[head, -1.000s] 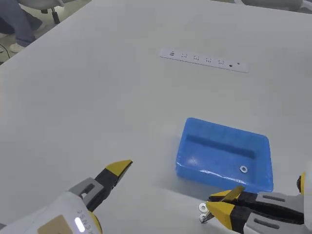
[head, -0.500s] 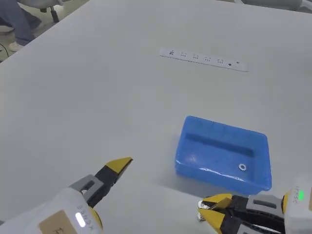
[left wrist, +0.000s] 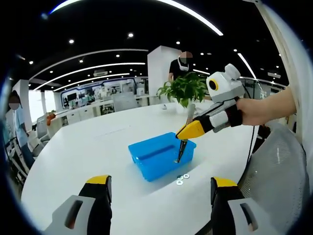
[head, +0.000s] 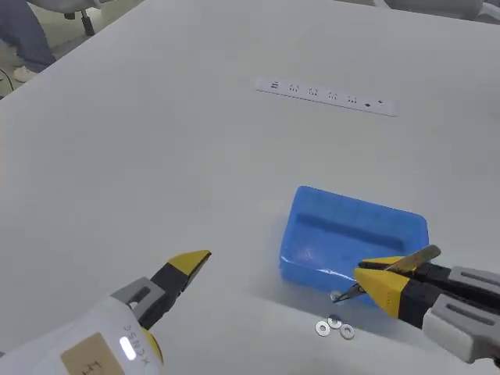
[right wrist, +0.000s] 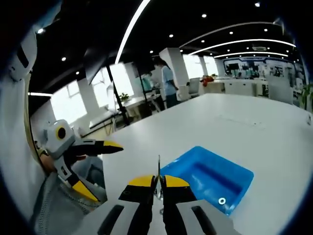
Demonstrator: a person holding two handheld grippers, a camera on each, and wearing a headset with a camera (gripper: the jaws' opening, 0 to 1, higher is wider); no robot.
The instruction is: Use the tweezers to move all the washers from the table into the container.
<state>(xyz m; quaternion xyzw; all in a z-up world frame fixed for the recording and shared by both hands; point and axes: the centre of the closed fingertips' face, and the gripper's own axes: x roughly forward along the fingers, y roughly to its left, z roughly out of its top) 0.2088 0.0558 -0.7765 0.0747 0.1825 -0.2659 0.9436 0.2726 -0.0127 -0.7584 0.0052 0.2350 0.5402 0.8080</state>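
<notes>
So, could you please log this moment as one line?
right gripper: shut on tweezers, tip at container front wall | left gripper: open | table: three washers | container: one washer

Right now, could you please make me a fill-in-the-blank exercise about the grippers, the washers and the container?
1. The jaws of the right gripper are shut on the ___.
2. The container is ___ in colour.
3. ___ washers lie on the table near the container.
4. The jaws of the left gripper stand ___.
Missing words: tweezers, blue, three, open.
</notes>
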